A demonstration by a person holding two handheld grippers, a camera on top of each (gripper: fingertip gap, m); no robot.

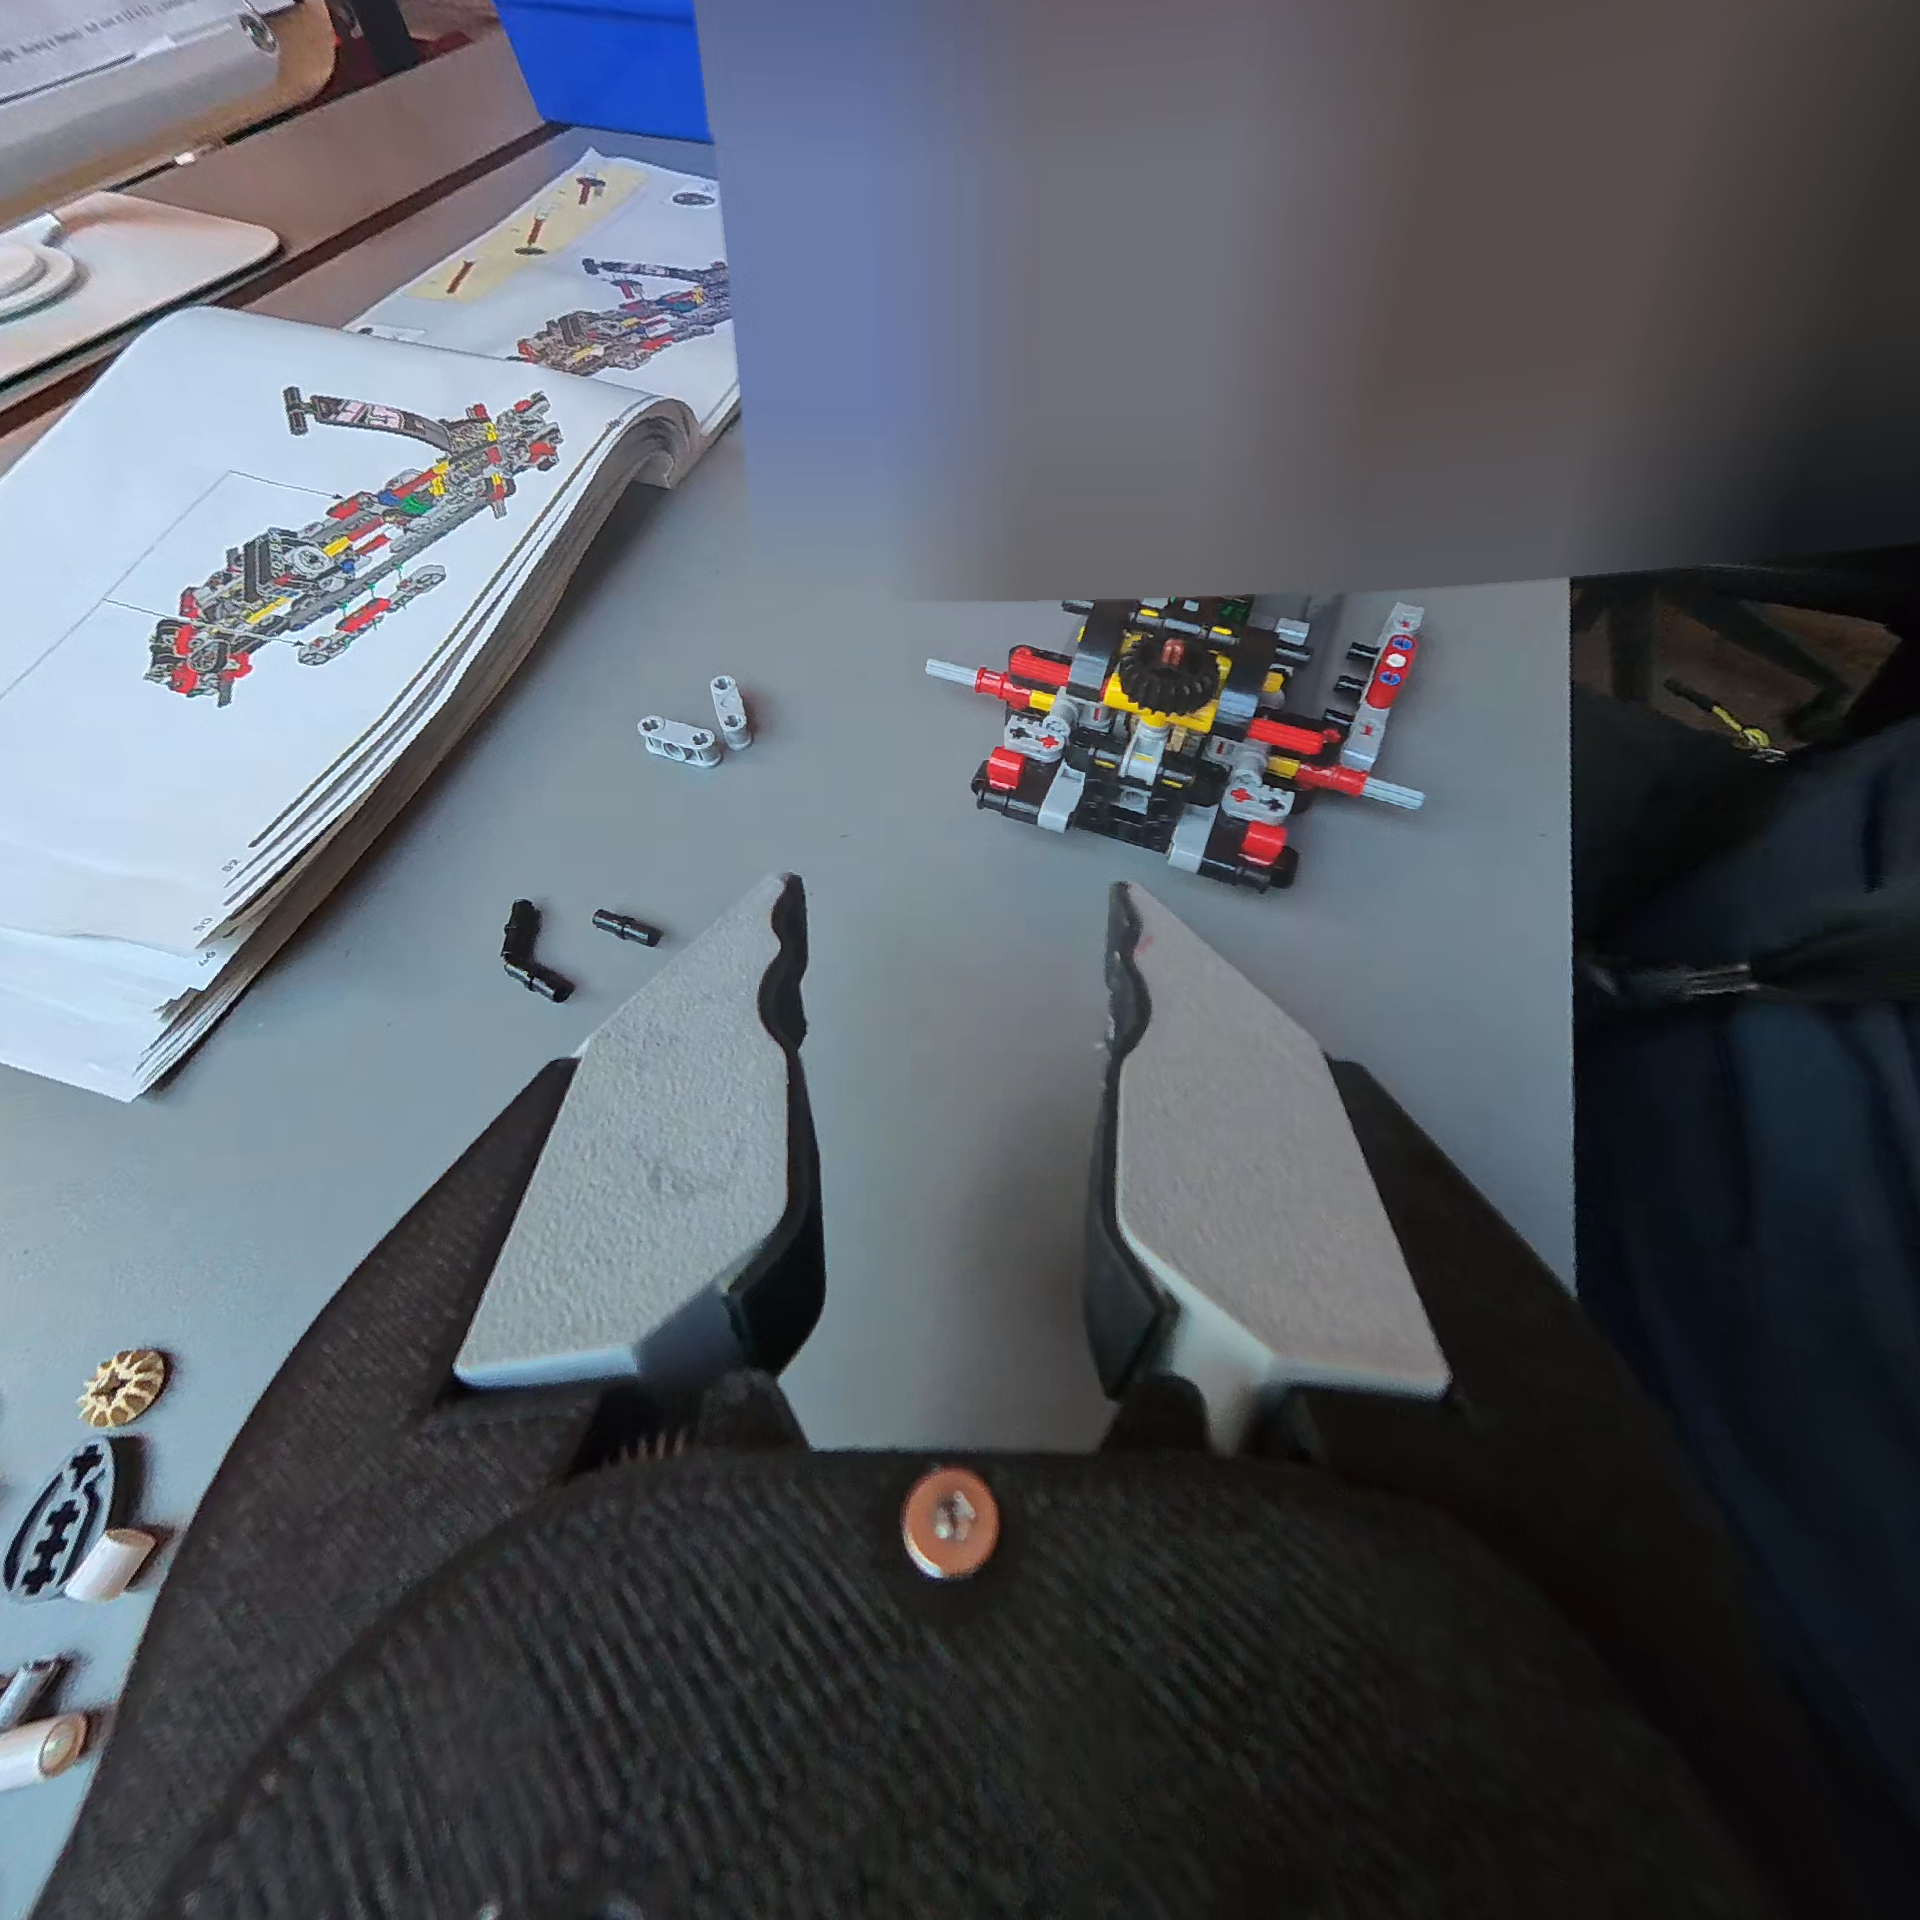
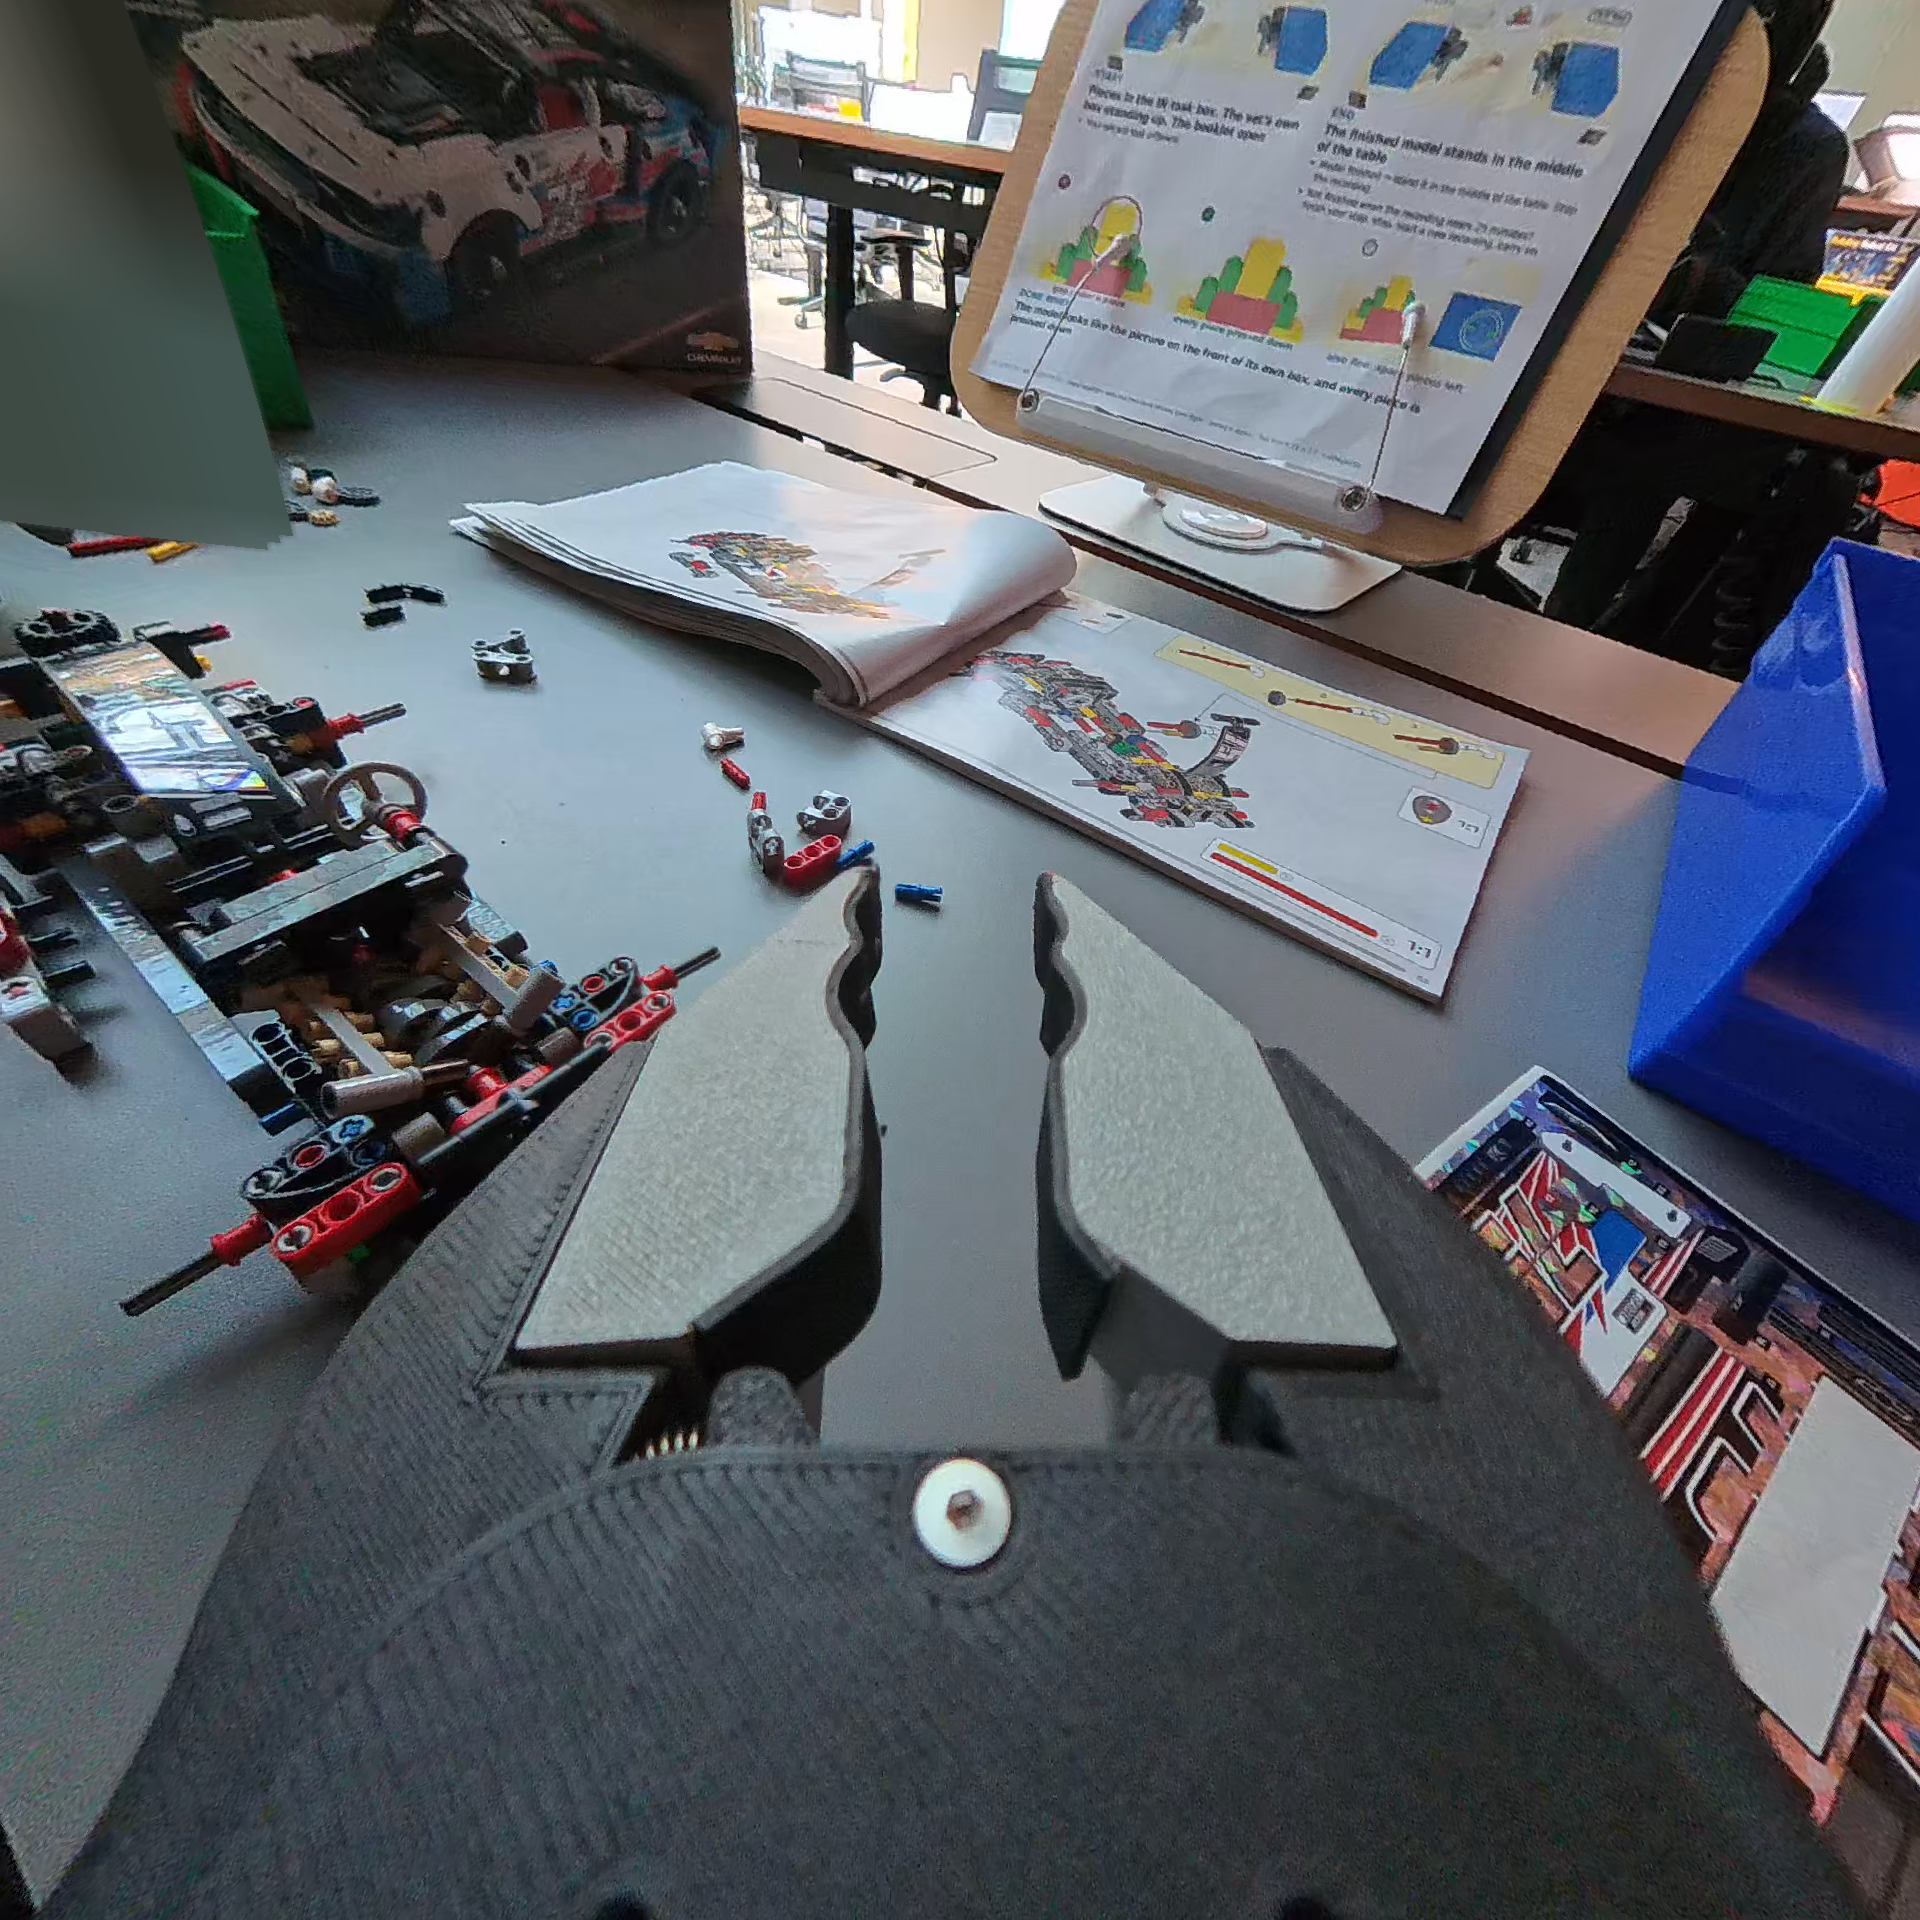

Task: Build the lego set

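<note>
While the left gripper (image 1: 956, 904) hung wide open and empty over bare table (image 1: 935, 790) — black pins (image 1: 535, 951) to its left, the small model (image 1: 1164, 727) ahead — nothing was held. The right gripper (image 2: 956, 914), narrower and also empty, stood just beside a blue pin (image 2: 918, 894); a careless dip there could flick loose pins away.

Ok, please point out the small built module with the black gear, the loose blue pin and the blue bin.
Small built module (image 1: 1153, 748), left wrist view, on its grey and black middle.
Blue pin (image 2: 918, 894), right wrist view, on its shaft.
Blue bin (image 2: 1766, 894), right wrist view, on its side wall.
</note>
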